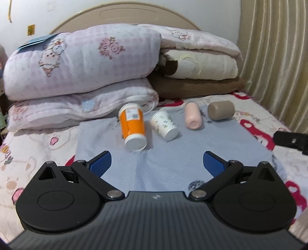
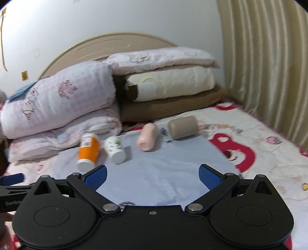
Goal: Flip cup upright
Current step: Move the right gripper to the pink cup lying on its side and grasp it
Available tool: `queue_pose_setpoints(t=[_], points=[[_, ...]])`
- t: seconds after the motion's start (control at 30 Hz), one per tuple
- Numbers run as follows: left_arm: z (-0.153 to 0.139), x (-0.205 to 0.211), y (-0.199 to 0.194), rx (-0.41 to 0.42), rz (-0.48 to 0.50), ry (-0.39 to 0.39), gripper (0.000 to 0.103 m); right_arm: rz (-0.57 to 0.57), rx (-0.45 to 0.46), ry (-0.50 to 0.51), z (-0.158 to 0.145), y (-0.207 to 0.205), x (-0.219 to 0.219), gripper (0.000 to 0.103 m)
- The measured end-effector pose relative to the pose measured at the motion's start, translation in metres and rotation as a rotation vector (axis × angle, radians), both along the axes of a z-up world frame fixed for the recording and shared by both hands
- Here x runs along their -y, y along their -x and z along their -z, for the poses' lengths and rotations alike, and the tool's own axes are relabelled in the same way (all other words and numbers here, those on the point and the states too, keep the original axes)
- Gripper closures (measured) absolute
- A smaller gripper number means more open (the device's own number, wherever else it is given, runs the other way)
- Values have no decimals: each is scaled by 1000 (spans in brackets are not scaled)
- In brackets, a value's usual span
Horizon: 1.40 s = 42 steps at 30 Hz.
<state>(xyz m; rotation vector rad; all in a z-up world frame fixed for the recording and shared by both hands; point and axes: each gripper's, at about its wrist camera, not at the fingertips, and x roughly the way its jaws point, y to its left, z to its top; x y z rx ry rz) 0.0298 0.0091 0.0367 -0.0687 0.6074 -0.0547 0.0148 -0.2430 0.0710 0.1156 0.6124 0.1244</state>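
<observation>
Four cups lie on their sides in a row on a light blue-grey cloth (image 1: 154, 169) spread over a bed with a pink and red cartoon sheet (image 1: 256, 123).

From left to right there is a tall orange paper cup with a white label (image 1: 132, 126), a short white paper cup with green marks (image 1: 164, 124), a smooth pink cup (image 1: 192, 115) and a fat brown-grey cup (image 1: 221, 110). The orange cup and the white cup show their white flat bottoms to the cameras. The orange cup's far end is just beside the bottom quilt. The pink cup and the brown-grey cup sit near the far edge of the cloth, with a small gap between them.

The left claw (image 1: 156, 163) has its two blue pads wide apart and holds nothing. It hangs over the near part of the cloth, and the orange cup is the closest cup in front of it.

The right claw (image 2: 153, 176) also has its blue pads wide apart and holds nothing. It is over the cloth too, with all the cups ahead of it. In its view the orange cup (image 2: 88, 152) sits just past its left pad.

Behind the cups are folded pink and white quilts (image 1: 80, 77), a stack of cream and brown blankets (image 1: 200, 77), a tan curved headboard (image 1: 127, 13) and a striped beige curtain (image 1: 275, 48) on the right.
</observation>
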Motion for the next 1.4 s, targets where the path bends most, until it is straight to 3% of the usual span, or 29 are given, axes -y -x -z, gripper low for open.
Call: queue_pose_setpoints(t=[0.17,0.33,0.43,0.6,0.77,0.87,1.17,1.37,1.4], points=[[-23,-3,-46,-15,33,22,0,-137,-41,-35,-8,-51,-7,0],[-27,1,-100,-46,43,43,0,-205,-94,-78,12,-118,-11,1],[-17,6,-139,-93,57,91,0,-232,-94,-74,29,-146,-11,1],[12,24,-214,-176,96,123,2,-219,-71,-158,72,-200,-6,3],[38,41,-261,-196,127,113,2,-178,-35,-117,108,-234,-10,6],[54,50,-289,-222,163,154,4,-164,-25,-98,123,-255,-16,6],[79,71,-330,-259,210,220,7,-108,-60,-147,159,-304,-22,6],[84,66,-331,-265,191,214,8,-68,-83,-101,177,-318,-28,6],[84,64,-330,-267,187,222,8,-69,-91,-102,179,-318,-28,11]])
